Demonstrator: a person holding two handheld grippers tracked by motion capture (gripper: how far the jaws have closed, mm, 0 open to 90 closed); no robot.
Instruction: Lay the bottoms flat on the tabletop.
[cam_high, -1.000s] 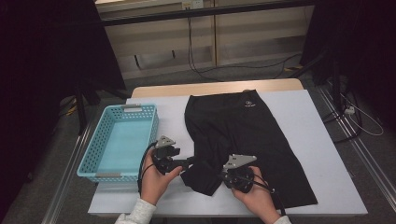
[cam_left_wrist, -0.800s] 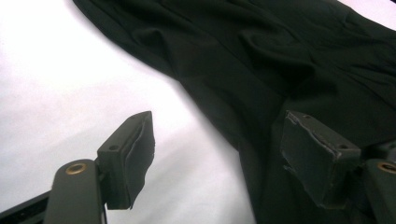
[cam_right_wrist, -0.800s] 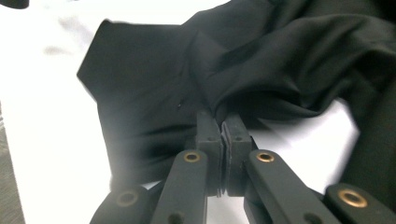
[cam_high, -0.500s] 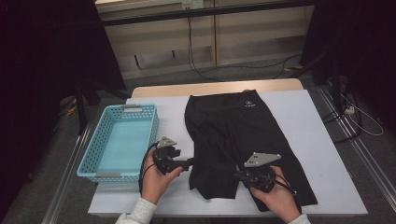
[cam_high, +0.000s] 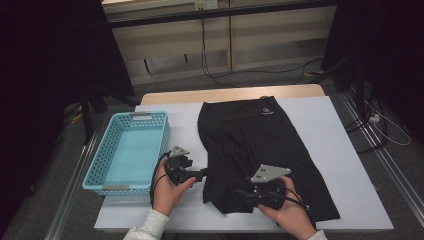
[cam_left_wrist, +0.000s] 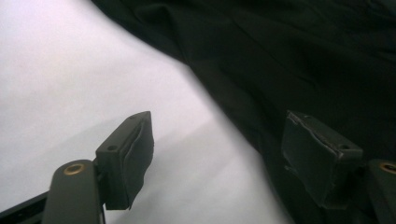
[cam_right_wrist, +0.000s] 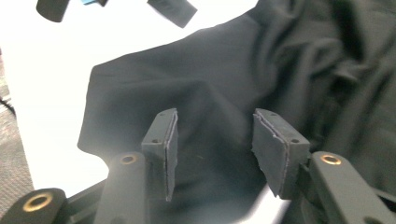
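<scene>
**Two tools at one black garment, basket alongside**

High view. One black garment (cam_high: 260, 155) lies spread flat on the white worktop (cam_high: 350, 165), waistband at the far end, small pale logo near it; its near hem is partly covered by the right tool (cam_high: 248, 193) and the hand behind it. The left tool (cam_high: 204, 174) sits just off the garment's near left edge, jaw tips dark against dark cloth, so the gap is hard to read here. One light-blue basket (cam_high: 100, 165) stands at the worktop's left edge, just beside the left hand; its inside shows a bare floor, nothing lying in it. The room beyond is dim, with cables on the floor barely made out.

Left gripper view. Left tool (cam_left_wrist: 224, 163) spread wide, one jaw over white worktop, the other over the garment's edge (cam_left_wrist: 289, 60); nothing between the pads. Folds in the cloth are lost in darkness.

Right gripper view. Right tool (cam_right_wrist: 212, 149), jaws just been opening, now apart above the garment (cam_right_wrist: 210, 84), with no cloth pinched. The garment's corner lies on white worktop; blurred dark shapes at the top edge are cut off and cannot be identified.
</scene>
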